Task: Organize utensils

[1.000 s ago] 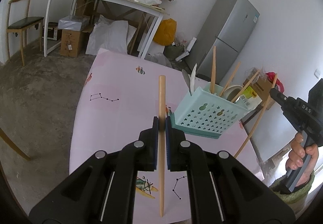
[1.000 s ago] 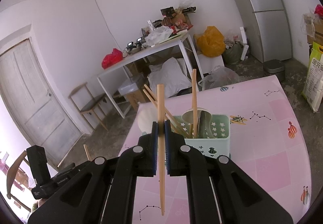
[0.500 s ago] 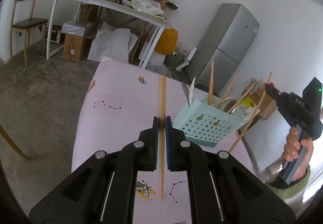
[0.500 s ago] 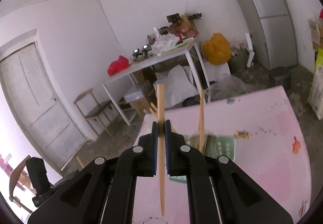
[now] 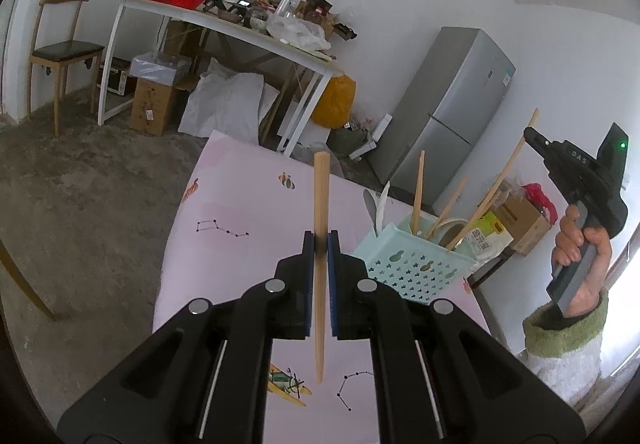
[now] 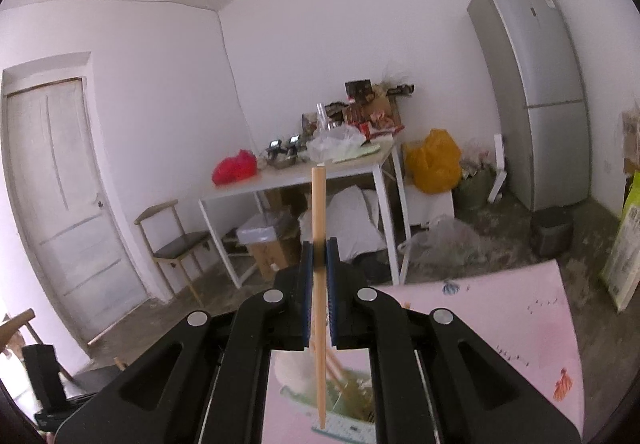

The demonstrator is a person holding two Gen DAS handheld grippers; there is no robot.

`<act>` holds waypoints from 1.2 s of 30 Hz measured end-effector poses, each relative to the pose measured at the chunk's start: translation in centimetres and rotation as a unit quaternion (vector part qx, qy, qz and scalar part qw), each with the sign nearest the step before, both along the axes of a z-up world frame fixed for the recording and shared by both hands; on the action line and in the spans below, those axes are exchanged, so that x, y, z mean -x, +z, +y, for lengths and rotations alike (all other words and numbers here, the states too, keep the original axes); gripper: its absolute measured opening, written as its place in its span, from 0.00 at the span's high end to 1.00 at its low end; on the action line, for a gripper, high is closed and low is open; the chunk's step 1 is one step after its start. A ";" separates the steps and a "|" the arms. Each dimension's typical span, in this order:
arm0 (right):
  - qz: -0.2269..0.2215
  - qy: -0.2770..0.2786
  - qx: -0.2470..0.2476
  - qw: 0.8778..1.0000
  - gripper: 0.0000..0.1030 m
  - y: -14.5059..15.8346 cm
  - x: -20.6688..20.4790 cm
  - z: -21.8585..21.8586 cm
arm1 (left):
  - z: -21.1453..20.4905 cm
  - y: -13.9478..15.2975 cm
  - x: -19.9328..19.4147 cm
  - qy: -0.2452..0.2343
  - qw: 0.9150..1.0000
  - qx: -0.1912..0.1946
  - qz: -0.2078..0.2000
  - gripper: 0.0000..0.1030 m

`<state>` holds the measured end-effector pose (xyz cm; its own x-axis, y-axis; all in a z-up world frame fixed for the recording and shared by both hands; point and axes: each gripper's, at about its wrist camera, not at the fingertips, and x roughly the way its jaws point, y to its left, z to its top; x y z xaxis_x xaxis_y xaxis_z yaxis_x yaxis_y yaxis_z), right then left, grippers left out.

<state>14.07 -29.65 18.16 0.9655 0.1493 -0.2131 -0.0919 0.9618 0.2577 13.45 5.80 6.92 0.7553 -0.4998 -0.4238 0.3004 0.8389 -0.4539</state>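
Observation:
My left gripper is shut on a wooden chopstick, held upright above the pink table. A mint green basket stands to its right with several chopsticks and spoons inside. My right gripper is shut on another wooden chopstick, high above the basket, whose rim shows between the fingers. The right gripper also shows in the left wrist view, above and right of the basket, its chopstick slanting down into it.
The pink table's far edge drops to a concrete floor. Behind stand a white table with clutter, a grey fridge, a wooden chair, boxes and bags.
The right gripper has risen and tilted up; the basket has dropped to the bottom of its view. The left gripper has pulled back slightly, still holding its chopstick.

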 end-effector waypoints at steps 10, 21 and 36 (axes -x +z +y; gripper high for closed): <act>-0.019 -0.024 0.043 0.999 0.93 -1.2 -2.6 0.2 | 0.0 1.7 0.2 -0.001 1.000 0.005 -0.023 0.95; 0.054 0.019 0.082 0.995 0.91 -8.2 -4.0 0.8 | -2.9 5.2 -0.9 -0.042 0.997 0.022 -0.060 0.95; 0.000 -0.038 -0.002 0.999 0.55 -7.3 6.4 -5.8 | -11.3 10.5 -5.0 -0.108 0.982 0.068 -0.137 0.95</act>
<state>7.68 -35.50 10.88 0.9740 0.0771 -0.2128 -0.0195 0.9652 0.2607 18.43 -5.53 17.39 0.7019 -0.6990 -0.1369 0.5914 0.6790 -0.4349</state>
